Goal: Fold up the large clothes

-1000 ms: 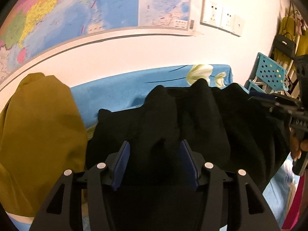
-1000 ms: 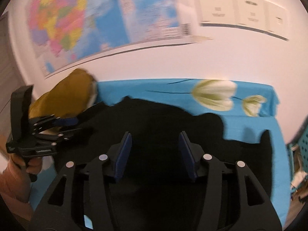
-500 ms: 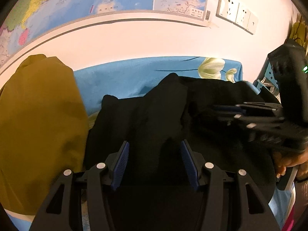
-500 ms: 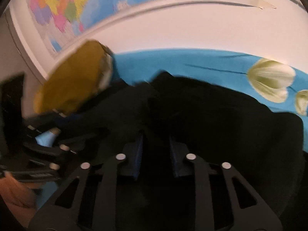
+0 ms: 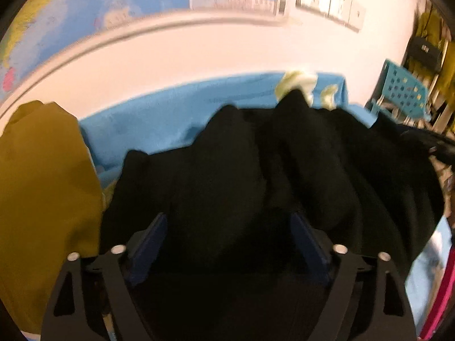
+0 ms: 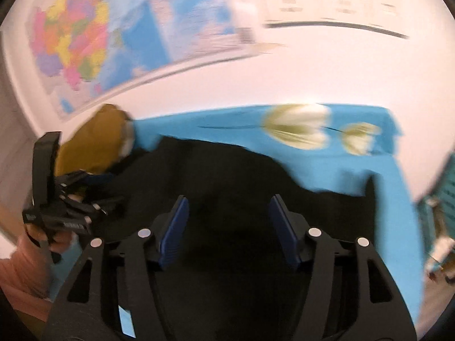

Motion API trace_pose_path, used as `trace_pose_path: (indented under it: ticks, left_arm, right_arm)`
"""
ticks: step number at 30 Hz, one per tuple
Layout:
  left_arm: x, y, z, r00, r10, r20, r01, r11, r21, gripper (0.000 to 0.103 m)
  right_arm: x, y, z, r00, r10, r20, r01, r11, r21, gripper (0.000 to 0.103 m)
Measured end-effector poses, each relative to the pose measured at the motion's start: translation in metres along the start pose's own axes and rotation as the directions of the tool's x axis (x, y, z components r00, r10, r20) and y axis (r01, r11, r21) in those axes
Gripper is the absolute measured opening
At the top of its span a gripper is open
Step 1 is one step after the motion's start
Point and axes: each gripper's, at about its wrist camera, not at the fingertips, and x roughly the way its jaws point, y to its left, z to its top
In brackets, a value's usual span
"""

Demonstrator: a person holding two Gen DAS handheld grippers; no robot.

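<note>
A big black garment (image 5: 256, 170) lies rumpled in ridges on the blue tulip-print cloth (image 5: 159, 125) of the table. My left gripper (image 5: 229, 224) points down into it. Its jaws are opening, and black cloth lies loose between the blue pads (image 5: 150, 238). In the right wrist view the same garment (image 6: 241, 176) spreads under my right gripper (image 6: 229, 213). Those jaws are opening wide too, with cloth below them and nothing pinched. The left gripper (image 6: 111, 190) shows at the far left, over the garment's left edge.
A mustard-yellow garment (image 5: 42, 184) is heaped at the table's left end, against the wall. A wall map (image 6: 85, 34) and sockets (image 5: 330, 2) hang behind. A teal perforated chair (image 5: 403, 91) stands past the table's right end. A hand in a pink sleeve (image 6: 31, 253) holds the left gripper.
Half a second ago the right gripper was pinched on black cloth close to the left gripper. It has since let go and swung back right. The left jaws have spread wider.
</note>
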Motion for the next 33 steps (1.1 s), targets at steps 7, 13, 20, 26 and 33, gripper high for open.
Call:
trace_pose_path:
  ticks: [7, 13, 20, 26, 33]
  left_arm:
    - [0.001, 0.012, -0.007, 1.0, -0.013, 0.011, 0.013, 0.999, -0.03, 0.051]
    - [-0.004, 0.01, -0.009, 0.999, 0.023, 0.03, -0.022, 1.0, -0.022, 0.049]
    - [-0.003, 0.015, -0.009, 1.0, 0.01, 0.022, -0.009, 0.999, -0.045, 0.049]
    - [-0.012, 0.024, -0.013, 0.998, 0.056, 0.036, -0.053, 0.996, -0.077, 0.057]
    - [-0.052, 0.021, -0.037, 0.995, 0.039, 0.092, -0.037, 0.999, -0.026, 0.063]
  right_arm:
    - [-0.048, -0.048, -0.058, 0.998, -0.043, 0.053, 0.038, 0.996, 0.087, 0.061]
    - [-0.066, -0.061, -0.105, 0.998, -0.037, 0.054, 0.03, 0.993, 0.118, 0.062]
    - [-0.09, -0.08, -0.102, 0.987, -0.015, 0.157, -0.008, 0.989, 0.145, 0.003]
    - [-0.073, -0.08, -0.096, 0.992, -0.053, 0.112, 0.036, 0.989, 0.146, 0.006]
    - [-0.103, -0.062, -0.099, 0.965, -0.116, 0.235, 0.087, 0.988, 0.128, 0.045]
